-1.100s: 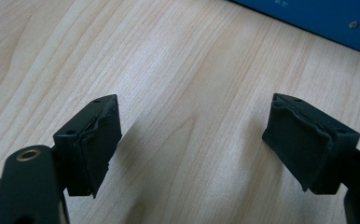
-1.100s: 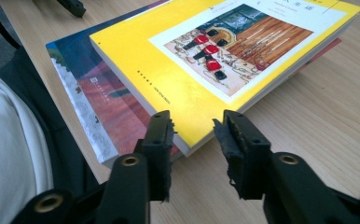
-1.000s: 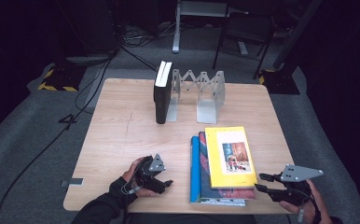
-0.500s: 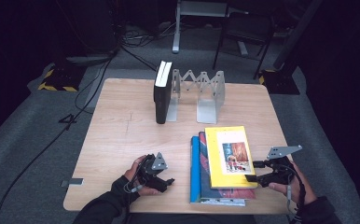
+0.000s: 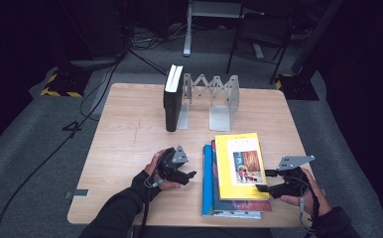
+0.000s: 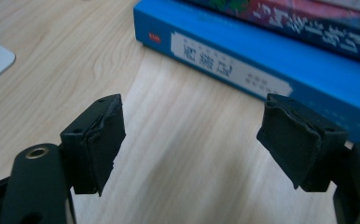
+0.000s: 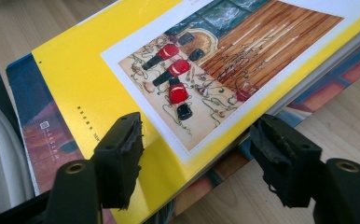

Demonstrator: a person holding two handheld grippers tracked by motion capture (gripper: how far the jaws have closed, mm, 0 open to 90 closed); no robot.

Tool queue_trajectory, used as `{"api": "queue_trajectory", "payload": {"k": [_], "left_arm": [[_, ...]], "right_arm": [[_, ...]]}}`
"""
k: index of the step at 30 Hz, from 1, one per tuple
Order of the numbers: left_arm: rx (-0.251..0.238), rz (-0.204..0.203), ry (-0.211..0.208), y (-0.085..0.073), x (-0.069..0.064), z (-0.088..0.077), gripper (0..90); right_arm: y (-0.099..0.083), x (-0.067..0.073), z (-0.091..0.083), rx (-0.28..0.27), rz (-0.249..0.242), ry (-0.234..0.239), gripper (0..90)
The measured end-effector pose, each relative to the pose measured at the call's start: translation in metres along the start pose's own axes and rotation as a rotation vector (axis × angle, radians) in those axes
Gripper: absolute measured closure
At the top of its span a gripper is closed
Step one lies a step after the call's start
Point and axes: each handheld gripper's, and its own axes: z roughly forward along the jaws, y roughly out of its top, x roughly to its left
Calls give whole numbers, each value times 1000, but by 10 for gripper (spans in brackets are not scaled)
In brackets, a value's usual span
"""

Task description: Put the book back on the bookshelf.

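Observation:
Three books lie stacked flat at the front right of the table [image 5: 130, 129]: a yellow book [image 5: 239, 163] on top, a red-covered one under it, and a blue book [image 5: 207, 183] at the bottom. My left gripper [image 5: 185, 174] lies left of the stack and is open. Its jaws have just been closing a little, with nothing between them, and point at the blue book's spine [image 6: 262, 60]. My right gripper [image 5: 265, 180] is at the yellow book's front right corner [image 7: 85, 79]. It is open and has just been closing, its jaws [image 7: 197, 140] astride that corner without pressing it.
At the back of the table a black book [image 5: 172, 99] stands upright against a folding metal book stand [image 5: 222, 101]. The stack lies close to the table's front edge. Cables and a chair [image 5: 259, 34] are on the floor beyond the table.
My right gripper has moved left from beside the table's edge to the yellow book's corner. My left gripper has moved right and forward toward the blue book.

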Motion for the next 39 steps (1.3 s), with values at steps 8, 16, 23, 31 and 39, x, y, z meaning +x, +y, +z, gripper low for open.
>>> {"api": "queue_trajectory", "payload": {"k": [8, 16, 23, 31, 39], "left_arm": [[-19, 9, -7, 21, 6, 20, 318], [-28, 17, 21, 31, 14, 34, 301], [-35, 18, 29, 34, 19, 37, 277], [-64, -4, 15, 38, 23, 39, 347], [-66, -13, 38, 41, 23, 44, 330]], "right_arm": [[7, 10, -1, -15, -97, -71, 416], [19, 0, 1, -41, -128, 6, 385], [30, -24, 25, -55, -56, 91, 325], [42, -30, 43, -116, -17, 186, 679], [38, -24, 36, -152, -31, 196, 731]]}}
